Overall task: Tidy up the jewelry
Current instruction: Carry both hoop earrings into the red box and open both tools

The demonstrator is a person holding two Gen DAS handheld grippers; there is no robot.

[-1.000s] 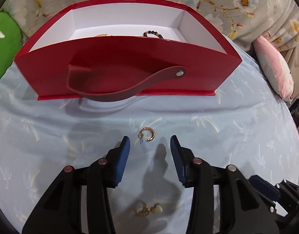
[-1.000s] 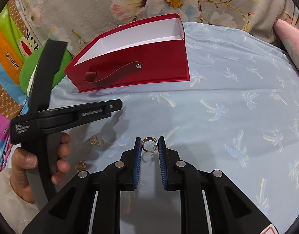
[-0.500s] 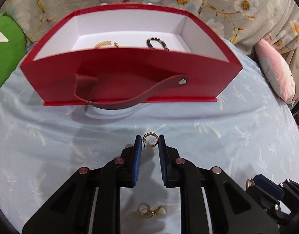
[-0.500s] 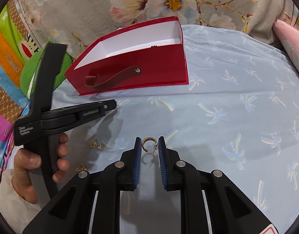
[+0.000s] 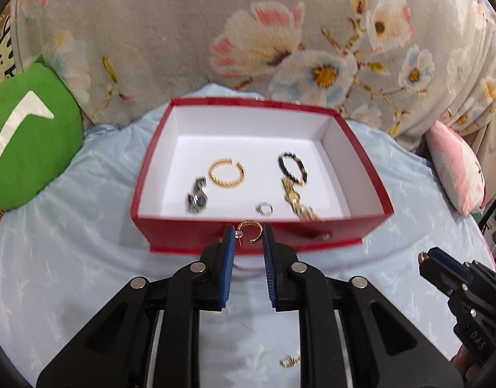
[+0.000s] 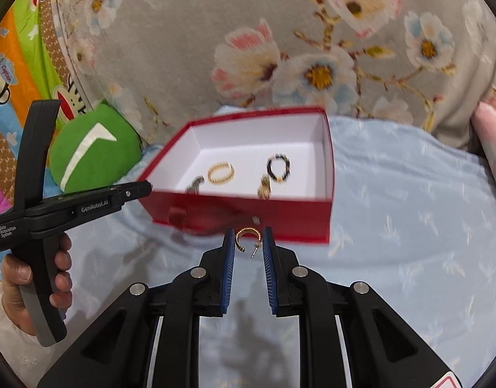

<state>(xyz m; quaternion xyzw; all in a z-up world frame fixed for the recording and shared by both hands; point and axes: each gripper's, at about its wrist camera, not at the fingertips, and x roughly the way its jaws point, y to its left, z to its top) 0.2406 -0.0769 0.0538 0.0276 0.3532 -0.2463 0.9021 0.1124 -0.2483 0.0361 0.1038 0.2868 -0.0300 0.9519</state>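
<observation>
A gold hoop earring [image 5: 250, 231] is pinched in the left hand-held gripper [image 5: 248, 237], another [image 6: 247, 238] in the right hand-held gripper [image 6: 248, 242], just short of the red box [image 5: 183, 231]. Each should be carried past the near wall before release.

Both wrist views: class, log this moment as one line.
left tongs: shut on gold earring | right tongs: shut on hoop earring | red box: ahead
</observation>
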